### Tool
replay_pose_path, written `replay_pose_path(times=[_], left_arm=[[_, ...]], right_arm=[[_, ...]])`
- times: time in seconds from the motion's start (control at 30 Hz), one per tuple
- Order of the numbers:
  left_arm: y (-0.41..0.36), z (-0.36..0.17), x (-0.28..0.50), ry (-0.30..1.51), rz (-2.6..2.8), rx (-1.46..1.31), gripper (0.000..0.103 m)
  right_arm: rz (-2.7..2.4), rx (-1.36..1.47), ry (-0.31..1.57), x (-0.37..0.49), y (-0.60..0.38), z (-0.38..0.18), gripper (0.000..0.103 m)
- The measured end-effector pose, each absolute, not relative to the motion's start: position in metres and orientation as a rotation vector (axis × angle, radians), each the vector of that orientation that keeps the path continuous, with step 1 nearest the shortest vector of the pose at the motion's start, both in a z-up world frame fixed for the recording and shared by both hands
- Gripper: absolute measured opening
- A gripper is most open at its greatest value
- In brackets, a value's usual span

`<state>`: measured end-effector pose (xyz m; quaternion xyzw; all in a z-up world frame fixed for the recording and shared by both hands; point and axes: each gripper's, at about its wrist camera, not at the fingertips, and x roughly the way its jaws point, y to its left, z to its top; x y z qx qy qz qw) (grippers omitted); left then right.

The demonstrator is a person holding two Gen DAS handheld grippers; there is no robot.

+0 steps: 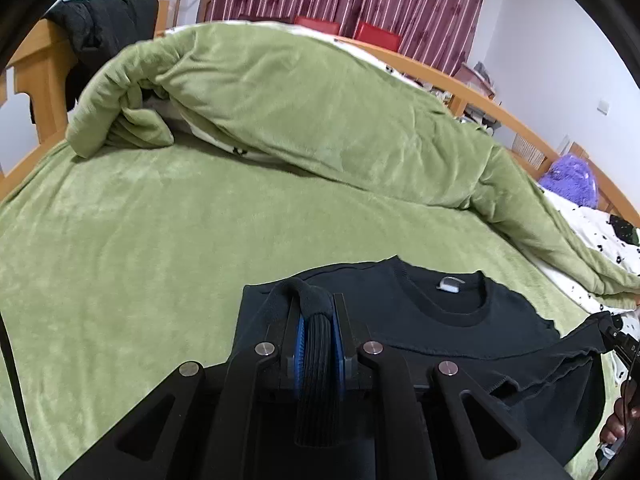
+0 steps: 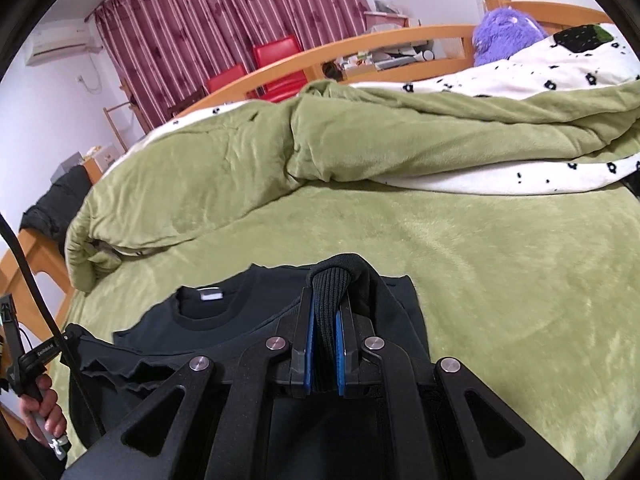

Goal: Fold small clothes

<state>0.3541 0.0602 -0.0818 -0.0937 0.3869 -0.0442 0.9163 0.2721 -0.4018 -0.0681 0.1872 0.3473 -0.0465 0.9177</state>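
Ribbed black cloth sits pinched between the blue pads of the left hand-held gripper, and the right hand-held gripper is likewise clamped on a ribbed band, likely the hem or cuffs. Between them hangs the black sweatshirt, its collar and upper part lying on the green bed near the front edge, the lower part lifted. It looks soft, limp and light, sagging between the grips. The thick ribbed edges seem the surest places to hold; thin body cloth may slip or bunch.
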Motion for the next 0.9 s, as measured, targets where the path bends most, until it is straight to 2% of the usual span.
replay_pose_path(times=[0.33,0.43,0.47,0.5,0.53,0.57,0.6,0.67,0.9], left_arm=[[0.058,-0.121,0.391,0.877,-0.06,-0.2,0.016],[0.06,-0.122,0.393,0.889,-0.069,-0.213,0.019],[0.062,-0.12,0.392,0.888,-0.071,-0.221,0.026],[0.063,-0.117,0.39,0.879,-0.071,-0.227,0.039],[0.065,-0.112,0.387,0.862,-0.07,-0.229,0.048],[0.066,-0.105,0.381,0.832,-0.07,-0.225,0.062],[0.068,-0.099,0.376,0.805,-0.074,-0.219,0.064],[0.069,-0.087,0.365,0.778,-0.077,-0.196,0.064],[0.068,-0.077,0.339,0.795,-0.081,-0.152,0.065]], right_arm=[[-0.13,0.386,0.799,0.322,-0.406,-0.12,0.01],[-0.14,0.414,0.839,0.331,-0.411,-0.131,0.015],[-0.142,0.415,0.843,0.331,-0.412,-0.131,0.016],[-0.135,0.419,0.846,0.33,-0.413,-0.13,0.022],[-0.127,0.421,0.846,0.328,-0.414,-0.127,0.026],[-0.127,0.418,0.823,0.322,-0.415,-0.12,0.033],[-0.133,0.414,0.802,0.317,-0.416,-0.116,0.041],[-0.131,0.395,0.761,0.304,-0.416,-0.104,0.046],[-0.054,0.303,0.781,0.277,-0.397,-0.091,0.046]])
